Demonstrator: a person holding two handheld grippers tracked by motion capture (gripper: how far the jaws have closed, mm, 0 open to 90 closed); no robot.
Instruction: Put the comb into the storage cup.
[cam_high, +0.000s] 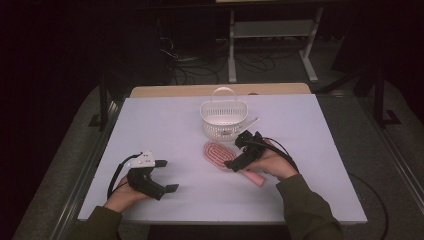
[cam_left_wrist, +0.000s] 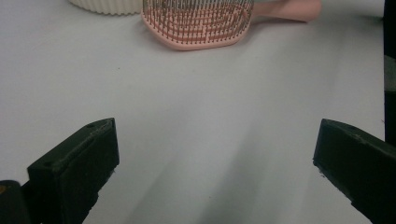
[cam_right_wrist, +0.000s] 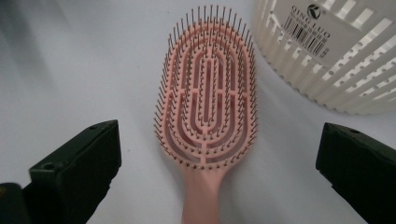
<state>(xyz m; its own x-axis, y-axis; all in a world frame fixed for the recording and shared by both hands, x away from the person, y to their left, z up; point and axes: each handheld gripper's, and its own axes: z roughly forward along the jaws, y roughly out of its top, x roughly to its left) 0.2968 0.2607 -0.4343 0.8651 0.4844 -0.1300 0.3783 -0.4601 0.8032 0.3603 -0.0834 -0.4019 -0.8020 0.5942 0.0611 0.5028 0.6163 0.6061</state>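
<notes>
A pink hairbrush (cam_high: 218, 154) lies bristles-up on the white table (cam_high: 165, 125), its handle pointing toward the person's right hand. My right gripper (cam_high: 239, 151) is open and hovers over the handle end; the brush head (cam_right_wrist: 208, 102) lies straight ahead, and the handle runs back between the wide-apart jaws without touching them. My left gripper (cam_high: 167, 175) is open and holds nothing, low over the table at the front left. From it the brush (cam_left_wrist: 201, 23) is seen far ahead. A white slatted basket (cam_high: 223, 120) with a handle stands just behind the brush.
The basket wall (cam_right_wrist: 327, 51) is close to the right of the brush head. A thin white stick-like thing (cam_high: 250, 124) lies by the basket's right side. Beyond the table's far edge are a wooden board, a desk frame and cables on the floor.
</notes>
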